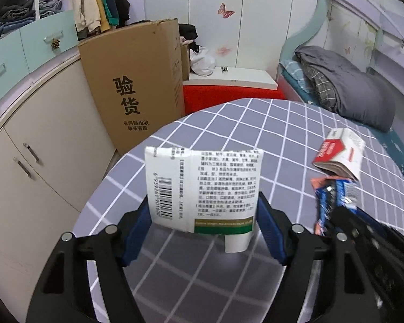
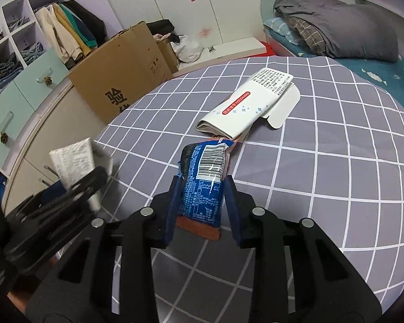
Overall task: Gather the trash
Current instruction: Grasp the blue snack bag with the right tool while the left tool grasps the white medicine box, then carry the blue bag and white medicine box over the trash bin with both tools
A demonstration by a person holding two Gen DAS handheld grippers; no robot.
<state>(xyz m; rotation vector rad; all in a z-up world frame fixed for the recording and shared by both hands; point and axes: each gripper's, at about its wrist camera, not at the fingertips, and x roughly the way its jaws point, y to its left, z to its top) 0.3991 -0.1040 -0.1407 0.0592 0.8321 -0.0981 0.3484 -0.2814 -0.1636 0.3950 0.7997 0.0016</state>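
Observation:
My left gripper [image 1: 203, 204] is shut on a flattened white medicine box [image 1: 202, 185] with a barcode and a green band, held upright between the blue pads over the grey checked bedspread [image 1: 229, 134]. My right gripper [image 2: 200, 185] is shut on a blue snack wrapper [image 2: 204, 177] with a barcode, its orange end hanging below the pads. A second white box [image 2: 245, 107] with a red label lies flat on the bedspread [image 2: 323, 161] just beyond the wrapper. The left wrist view shows this box [image 1: 339, 153] at the right, above the right gripper [image 1: 334, 210] and its wrapper.
A tall cardboard box [image 1: 137, 80] stands on the floor left of the bed, against beige cabinets [image 1: 40, 148]. A folded grey duvet [image 1: 350, 88] lies at the bed's far right. A white board on a red base [image 1: 229, 91] sits beyond the bed's edge.

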